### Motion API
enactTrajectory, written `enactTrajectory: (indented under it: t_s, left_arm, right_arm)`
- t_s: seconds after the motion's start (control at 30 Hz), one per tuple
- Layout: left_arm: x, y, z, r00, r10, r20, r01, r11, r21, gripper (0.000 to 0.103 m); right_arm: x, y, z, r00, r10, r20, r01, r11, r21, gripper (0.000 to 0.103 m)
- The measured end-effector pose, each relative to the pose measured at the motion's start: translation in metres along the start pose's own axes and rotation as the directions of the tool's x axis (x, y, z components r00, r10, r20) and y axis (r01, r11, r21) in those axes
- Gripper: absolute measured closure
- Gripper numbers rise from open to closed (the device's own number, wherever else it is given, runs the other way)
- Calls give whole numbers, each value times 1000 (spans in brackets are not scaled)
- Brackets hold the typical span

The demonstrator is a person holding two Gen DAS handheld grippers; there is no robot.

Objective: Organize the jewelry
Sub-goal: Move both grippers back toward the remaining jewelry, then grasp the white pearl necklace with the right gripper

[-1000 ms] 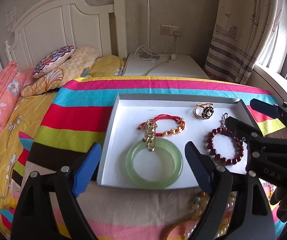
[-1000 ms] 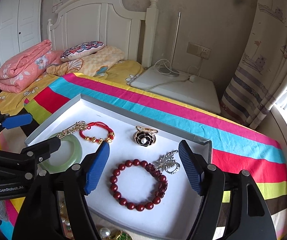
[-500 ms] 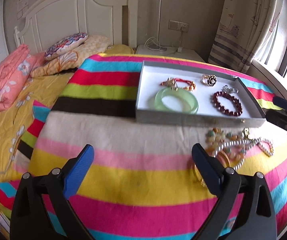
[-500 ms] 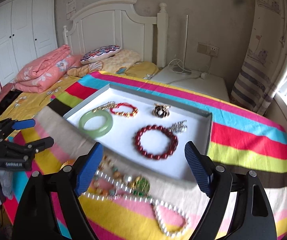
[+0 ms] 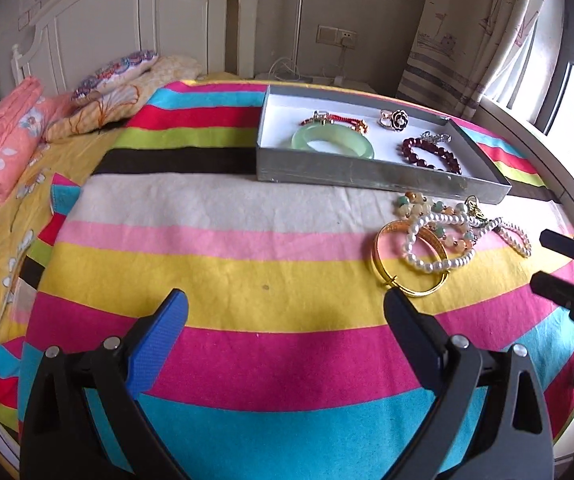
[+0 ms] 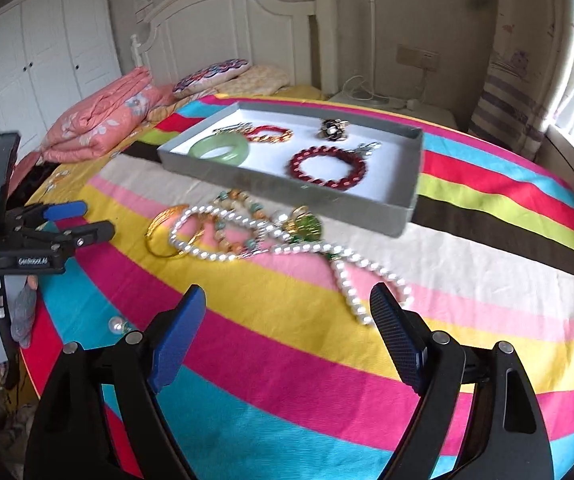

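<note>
Your grippers hover empty over the striped blanket.

Left gripper (image 5: 285,308) and right gripper (image 6: 287,304) are both spread wide. Ahead, a glossy pearl necklace (image 6: 271,246) tangles with a gold bangle (image 5: 409,258); beyond, the grey cardboard tray (image 5: 367,174), long axis crosswise, holds a smooth jade bangle (image 5: 333,142).

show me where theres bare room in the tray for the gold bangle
The tray has bare floor on its right side, between the dark red bead bracelet and the right wall, and behind the flower ring. The left end is crowded: jade bangle and red cord bracelet. The gold bangle lies tangled under the pearls.
</note>
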State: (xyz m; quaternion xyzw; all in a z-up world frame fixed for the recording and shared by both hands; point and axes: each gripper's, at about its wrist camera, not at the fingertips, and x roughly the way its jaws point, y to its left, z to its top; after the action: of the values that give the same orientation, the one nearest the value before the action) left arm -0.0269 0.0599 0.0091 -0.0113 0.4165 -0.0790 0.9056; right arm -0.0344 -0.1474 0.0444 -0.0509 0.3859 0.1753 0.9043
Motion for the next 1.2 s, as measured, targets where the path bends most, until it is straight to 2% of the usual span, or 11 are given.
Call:
enactTrajectory:
  t_s: [0.07,0.13,0.2,0.37,0.53,0.7,0.87,0.93,1.03,1.1,1.2]
  left_arm:
    - [7,9,2,999,-7,-38,5,999,-45,6]
    - [7,12,3,999,-27,-32,24,997,-68,5]
    - [7,13,3,999,-31,-30,29,997,-70,4]
    - [8,13,3,999,-45,-28,43,996,-72,3]
    - [6,14,3,998,-60,-21,58,995,-83,3]
    - [6,13,2,998,-62,-19,61,995,-85,3]
    - [6,13,2,998,-62,-20,60,995,-84,3]
    - [6,13,2,998,-63,-19,61,995,-85,3]
    - [6,13,2,998,-63,-19,61,995,-85,3]
    - [6,13,2,998,-62,-20,60,995,-84,3]
    - [6,13,2,998,-62,-19,60,995,-84,3]
  right_arm:
    - [4,14,2,1000,10,5,-10,1000,-27,27]
    - [9,29,5,999,33,3,-32,998,-48,34]
    - [15,37,6,999,47,-8,-47,997,-66,46]
    - [22,51,6,998,53,-31,-56,991,-124,62]
    - [28,49,13,998,54,-37,-58,990,-129,67]
    - [45,66,30,995,78,-69,-93,964,-250,69]
    - [66,71,39,965,172,-197,-234,904,-358,69]
    - [66,64,40,941,235,-243,-313,877,-364,68]
    - [57,55,34,911,282,-302,-390,831,-398,68]
    - [46,48,26,891,299,-341,-427,806,-410,70]
    - [31,38,13,879,319,-355,-451,797,-402,71]
